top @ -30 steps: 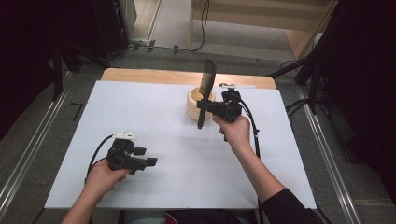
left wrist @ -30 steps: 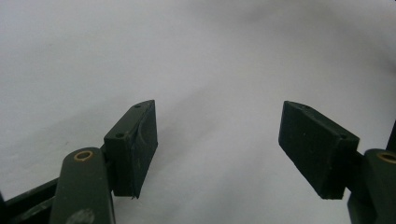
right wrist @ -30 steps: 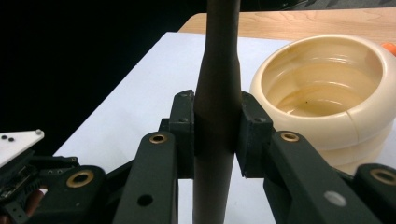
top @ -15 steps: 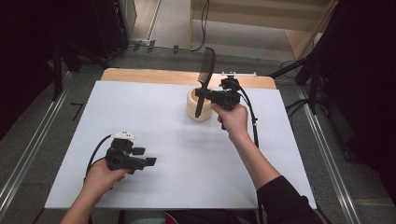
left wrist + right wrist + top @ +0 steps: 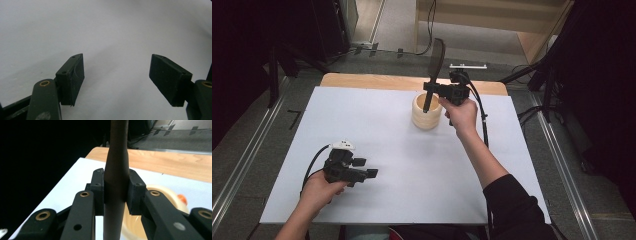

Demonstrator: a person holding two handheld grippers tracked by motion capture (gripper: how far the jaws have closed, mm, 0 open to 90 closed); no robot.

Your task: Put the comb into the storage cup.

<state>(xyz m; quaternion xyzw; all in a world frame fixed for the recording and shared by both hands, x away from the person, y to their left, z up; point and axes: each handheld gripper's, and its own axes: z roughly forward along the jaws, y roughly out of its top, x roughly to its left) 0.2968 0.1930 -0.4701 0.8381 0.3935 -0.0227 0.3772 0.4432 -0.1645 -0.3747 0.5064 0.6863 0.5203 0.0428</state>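
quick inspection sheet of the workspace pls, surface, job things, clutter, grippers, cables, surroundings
surface: white sheet over a wooden tabletop, whose far edge shows bare.
job's things: dark utensil held roughly upright, lower end at the mouth of the cream holder; something orange shows inside the holder in the right gripper view.
clutter: nothing seen.
grippers: right gripper clamped on the utensil's handle above the holder; left gripper open, nothing between its jaws, low over the sheet at near left.
cables: one black cable trails from each gripper; more lie on the floor beyond the table.
surroundings: grey floor, metal rails either side, dark stands, wooden furniture at the back.
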